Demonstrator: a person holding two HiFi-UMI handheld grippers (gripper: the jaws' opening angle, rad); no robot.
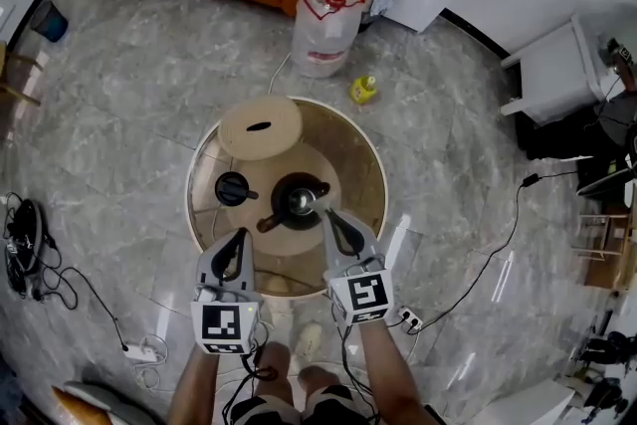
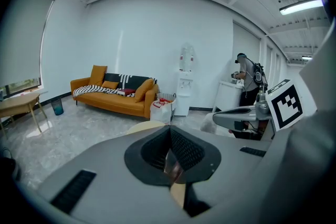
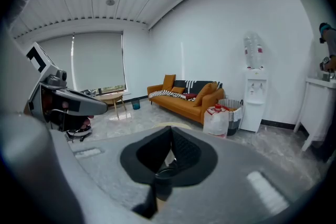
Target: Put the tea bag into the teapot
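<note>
At the tips of the right gripper [image 1: 326, 214], the two black fingers were squeezed tight together. A small pale patch showed just at those tips, right beside the mouth of the dark round teapot [image 1: 297, 201]. It may have been the tea bag, but no view showed it clearly, so I could not tell where the tea bag was. The fingers of the left gripper [image 1: 242, 236] were pressed together too, and I could not see anything held in them.

Both grippers pointed away from the person and a little down, side by side. The right one reached farther, with its tips at the teapot's near right side. The left one stopped just short of the round black lid [image 1: 234, 188], which lay on the round glass table [image 1: 381, 164] to the left of the teapot. Behind the grippers, two bare forearms [image 1: 383, 373] came in from the near edge.

The lid was off and the pot was open, so this looked like the step of bringing the bag to the pot. Next, the tips would need to be right above the hole and then let go, so the bag drops inside and not on the rim.
</note>
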